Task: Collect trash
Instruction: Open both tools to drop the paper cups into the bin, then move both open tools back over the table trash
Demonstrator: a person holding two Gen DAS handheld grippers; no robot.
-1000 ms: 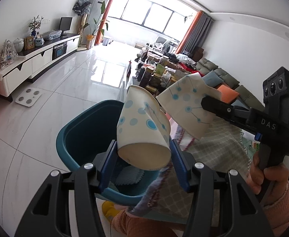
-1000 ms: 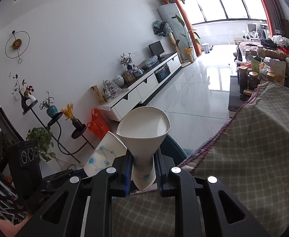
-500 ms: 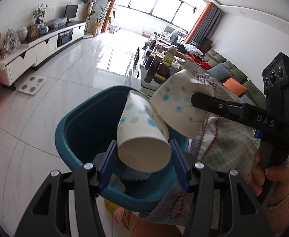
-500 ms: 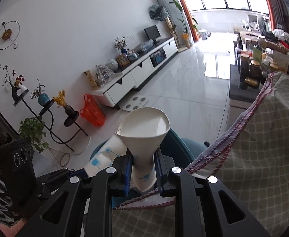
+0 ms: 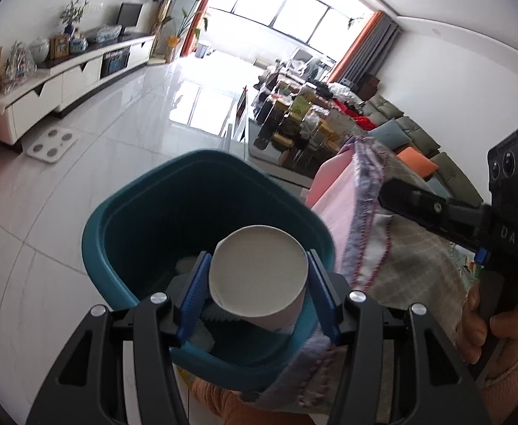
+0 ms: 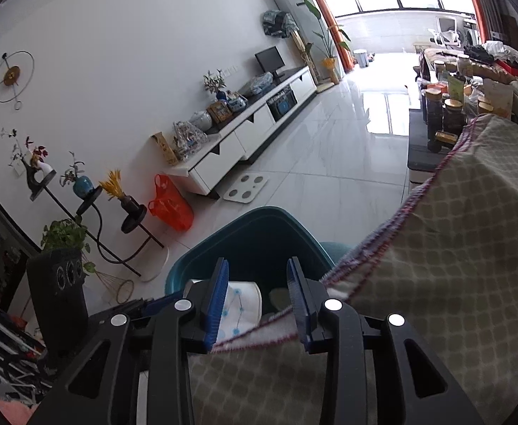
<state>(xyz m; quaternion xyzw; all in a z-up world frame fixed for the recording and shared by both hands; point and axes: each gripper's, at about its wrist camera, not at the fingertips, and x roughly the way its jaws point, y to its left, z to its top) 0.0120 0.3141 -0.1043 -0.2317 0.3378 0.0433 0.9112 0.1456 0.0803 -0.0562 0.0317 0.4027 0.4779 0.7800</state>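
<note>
A teal trash bin (image 5: 117, 212) stands on the floor beside a table under a checked cloth (image 5: 411, 258). My left gripper (image 5: 257, 283) is over the bin's mouth, its blue pads either side of a white paper cup (image 5: 259, 276) seen from its bottom end. My right gripper (image 6: 257, 301) is open and empty above the bin (image 6: 259, 233). A paper cup with blue dots (image 6: 241, 308) lies inside the bin below it. The right gripper's body (image 5: 489, 219) shows at the right of the left wrist view.
A white TV cabinet (image 6: 244, 134) runs along the left wall. An orange bag (image 6: 170, 209) and plant stands (image 6: 92, 198) are near it. A white scale (image 6: 246, 187) lies on the tiled floor. A cluttered low table (image 5: 294, 120) and sofa (image 5: 418, 138) are beyond.
My right gripper has opened and its cup has dropped into the bin. My left gripper has tipped down over the bin with its cup.
</note>
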